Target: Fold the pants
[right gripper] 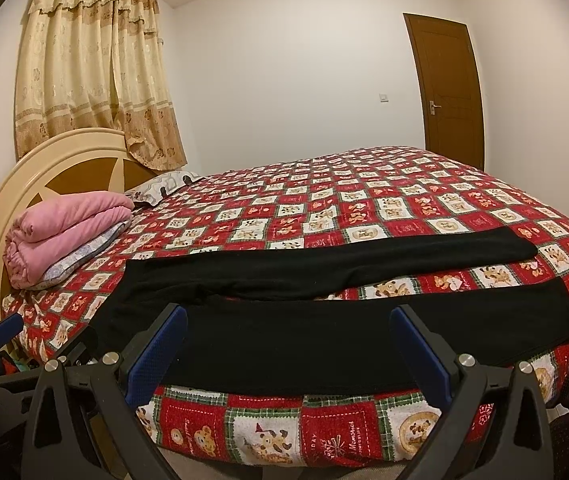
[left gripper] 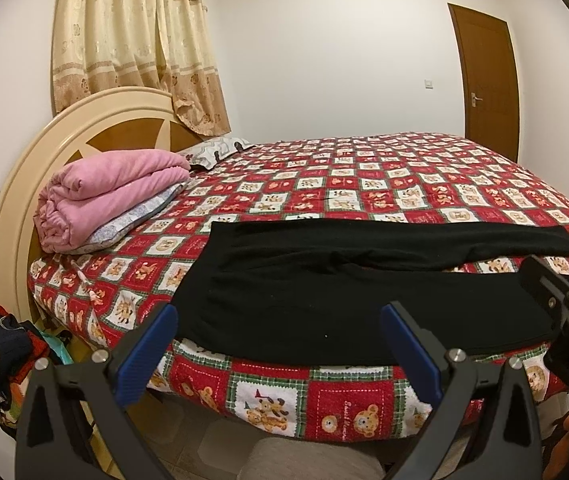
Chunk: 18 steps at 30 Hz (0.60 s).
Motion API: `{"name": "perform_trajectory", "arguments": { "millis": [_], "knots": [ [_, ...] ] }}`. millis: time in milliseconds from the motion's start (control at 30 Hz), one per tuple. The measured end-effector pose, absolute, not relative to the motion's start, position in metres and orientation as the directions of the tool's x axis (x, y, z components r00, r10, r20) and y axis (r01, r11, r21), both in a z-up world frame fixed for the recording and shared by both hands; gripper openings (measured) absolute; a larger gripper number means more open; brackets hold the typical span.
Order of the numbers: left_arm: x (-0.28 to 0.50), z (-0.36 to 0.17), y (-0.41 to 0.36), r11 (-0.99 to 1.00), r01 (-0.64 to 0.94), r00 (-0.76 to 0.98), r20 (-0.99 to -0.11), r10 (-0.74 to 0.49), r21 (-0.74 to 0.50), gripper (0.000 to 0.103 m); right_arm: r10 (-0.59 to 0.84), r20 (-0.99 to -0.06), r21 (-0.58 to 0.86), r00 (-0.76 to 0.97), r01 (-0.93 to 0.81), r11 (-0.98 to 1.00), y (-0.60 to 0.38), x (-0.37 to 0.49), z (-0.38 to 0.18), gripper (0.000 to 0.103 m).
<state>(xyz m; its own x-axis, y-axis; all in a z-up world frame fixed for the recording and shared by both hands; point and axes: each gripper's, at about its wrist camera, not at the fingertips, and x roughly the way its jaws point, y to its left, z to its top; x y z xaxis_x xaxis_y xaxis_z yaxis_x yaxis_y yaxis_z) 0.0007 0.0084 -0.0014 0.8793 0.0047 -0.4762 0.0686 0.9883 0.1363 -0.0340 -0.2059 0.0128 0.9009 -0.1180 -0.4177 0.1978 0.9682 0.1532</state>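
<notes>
Black pants (left gripper: 356,296) lie flat, unfolded, on my bed (left gripper: 364,184). My left gripper (left gripper: 280,344) and right gripper (right gripper: 288,344) hover spread wide, holding nothing; all folding remains.

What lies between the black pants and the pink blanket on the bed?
Only bare bedspread, shown in both wrist views; the pants and blanket lie apart.

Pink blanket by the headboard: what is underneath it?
The folded pink blanket lies on a pale patterned pillow, whose edge sticks out beneath it. The rest of the pillow is covered.
</notes>
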Motion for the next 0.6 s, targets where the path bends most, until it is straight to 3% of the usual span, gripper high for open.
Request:
{"name": "perform_trajectory", "arguments": {
  "millis": [600],
  "knots": [
    [0.0008, -0.0013, 0.0086, 0.989, 0.068, 0.879, -0.477, 0.005, 0.135, 0.103, -0.116, -0.422, 0.154, 0.899, 0.198, 0.968, -0.2034, -0.0339, 0.0108, 0.102]
  ]
}}
